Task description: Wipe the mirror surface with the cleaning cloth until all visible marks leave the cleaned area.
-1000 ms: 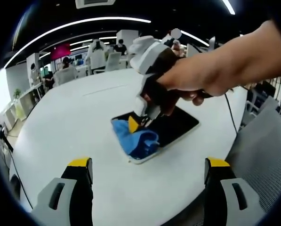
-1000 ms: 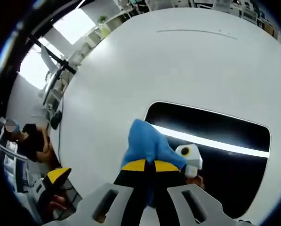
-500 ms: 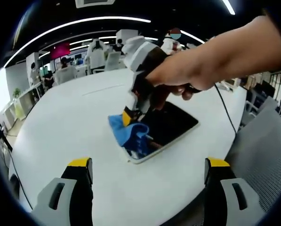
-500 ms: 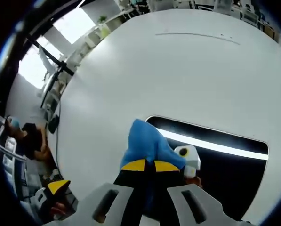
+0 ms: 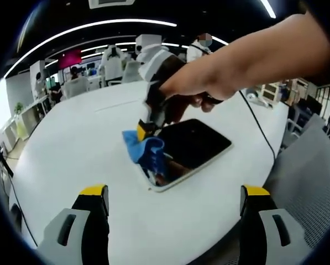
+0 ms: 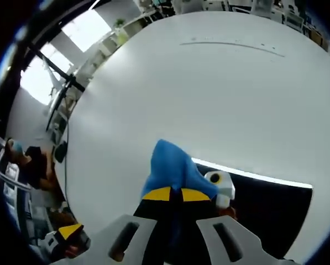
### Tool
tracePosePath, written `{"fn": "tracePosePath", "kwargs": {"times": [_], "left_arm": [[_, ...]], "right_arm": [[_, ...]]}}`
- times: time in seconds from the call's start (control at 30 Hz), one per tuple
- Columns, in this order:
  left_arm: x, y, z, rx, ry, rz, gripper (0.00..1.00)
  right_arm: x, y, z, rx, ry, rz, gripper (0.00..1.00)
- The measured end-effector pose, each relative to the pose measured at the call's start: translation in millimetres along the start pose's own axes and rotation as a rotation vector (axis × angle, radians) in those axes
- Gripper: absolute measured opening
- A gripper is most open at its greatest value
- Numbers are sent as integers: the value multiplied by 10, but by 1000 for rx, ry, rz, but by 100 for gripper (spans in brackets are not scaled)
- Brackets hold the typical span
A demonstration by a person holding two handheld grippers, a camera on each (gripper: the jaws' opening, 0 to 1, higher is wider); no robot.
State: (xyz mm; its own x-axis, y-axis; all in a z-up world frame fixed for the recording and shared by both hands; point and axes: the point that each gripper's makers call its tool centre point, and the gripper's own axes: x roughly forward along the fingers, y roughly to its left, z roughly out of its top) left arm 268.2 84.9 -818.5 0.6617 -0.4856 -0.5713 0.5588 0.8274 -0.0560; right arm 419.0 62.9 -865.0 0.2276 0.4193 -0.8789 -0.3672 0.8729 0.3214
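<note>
Right gripper view: the right gripper [image 6: 170, 194] has its two yellow-tipped jaws pressed together on a bunch of the blue cleaning cloth [image 6: 173, 168], which stands up in a peak just past the tips. The cloth sits at the edge of the mirror [image 6: 264, 204], whose dark glass spreads to the right of the jaws, with a bright line along its far edge. Beyond it the white tabletop [image 6: 209, 94] runs wide and bare toward its far rim, and a person sits off past the tabletop's left edge.

Left gripper view shows the same grip from across the table: a hand [image 5: 209, 83] holds the right gripper [image 5: 145, 132] tilted down onto the mirror [image 5: 195, 144], the cloth [image 5: 145, 152] pinched at its tips and trailing over the mirror's left end. The mirror lies flat near the middle of the tabletop [image 5: 76, 143], its white frame showing along the near edge. The left gripper [image 5: 173, 221] hangs well back from the mirror with its jaws spread wide apart, nothing between them, over the tabletop's near edge. Chairs and people show beyond the far side
</note>
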Motion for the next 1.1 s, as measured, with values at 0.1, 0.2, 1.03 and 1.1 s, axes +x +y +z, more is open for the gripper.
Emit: {"fn": "tracePosePath", "kwargs": {"times": [0.1,0.2,1.03,1.1], "left_arm": [[2,3,-3,-1,1,0,99],[0,5,1,-4,0,1,99],[3,0,-28,-15,12,0,99],[4,-7,-30,-16,14,-3,99]], "right_arm": [[15,-11,48,2,0,1,0],[60,-46,135,-4,-3,-5,0],[100,-78,220,-3,-1,9,0],[76,-67,201,-27,3,7,0]]}}
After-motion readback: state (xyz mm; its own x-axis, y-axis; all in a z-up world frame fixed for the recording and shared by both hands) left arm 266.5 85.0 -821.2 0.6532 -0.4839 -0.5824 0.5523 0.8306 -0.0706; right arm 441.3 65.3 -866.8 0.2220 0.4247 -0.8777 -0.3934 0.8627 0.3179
